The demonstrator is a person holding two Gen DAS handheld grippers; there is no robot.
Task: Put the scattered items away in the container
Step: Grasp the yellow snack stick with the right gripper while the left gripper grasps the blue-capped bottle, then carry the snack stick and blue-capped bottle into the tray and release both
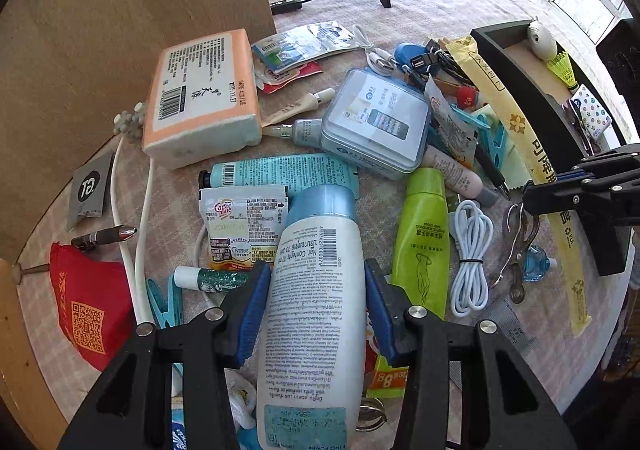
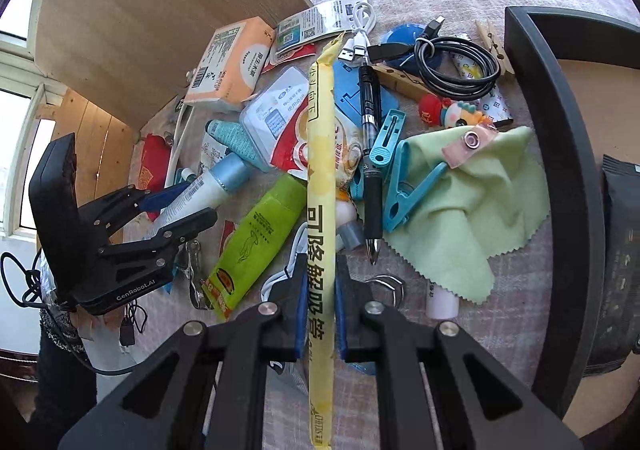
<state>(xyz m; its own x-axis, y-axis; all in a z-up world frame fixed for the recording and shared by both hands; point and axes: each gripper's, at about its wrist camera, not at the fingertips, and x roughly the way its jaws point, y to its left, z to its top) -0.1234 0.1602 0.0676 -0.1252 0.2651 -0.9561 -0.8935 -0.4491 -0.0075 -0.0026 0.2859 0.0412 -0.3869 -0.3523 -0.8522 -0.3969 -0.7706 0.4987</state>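
**Both grippers loaded over the clutter**

Left gripper (image 1: 312,314) clamped on the white bottle (image 1: 310,330), blue pads pressing both flanks, blue cap (image 1: 322,202) pointing away from the camera. Back label upside down, "Net Contents 70 ml" readable beside a barcode, "KING POWER" along the bottom edge.

Right gripper (image 2: 320,310) pinching the long yellow sleeve (image 2: 320,210), pads tight on its narrow sides, large dark Chinese characters running down its length. Far end reaching out over the pile, near end trailing back under the camera.

Still on the cloth-covered surface (image 1: 420,10): orange tissue pack (image 1: 200,98) near the left edge against the wooden board (image 1: 120,10), barcode up. Teal tube (image 1: 280,170) beside it, a Nestlé "Coffee mate" sachet (image 1: 244,226) just below, partly under the bottle. Green tube (image 1: 420,242) marked "HAND CREAM" right of the bottle, coiled white cable (image 1: 472,258) next to that. Clear box (image 1: 376,122) with a phone picture mid-pile. Red pouch (image 1: 88,306) with a QR code at the lower left edge, grey "TG" packet (image 1: 90,190) above it.

From the right wrist: black pen (image 2: 370,154), blue clip (image 2: 400,186), pale green cloth (image 2: 472,218) with pinked edges, black cable coil (image 2: 456,66), wooden peg (image 2: 494,46). "GenRobot.AI" printed on the left gripper's body.

Container (image 1: 504,46), dark-rimmed tray, at the right edge; shuttlecock (image 1: 562,68) and a patterned pouch (image 1: 592,112) already inside.
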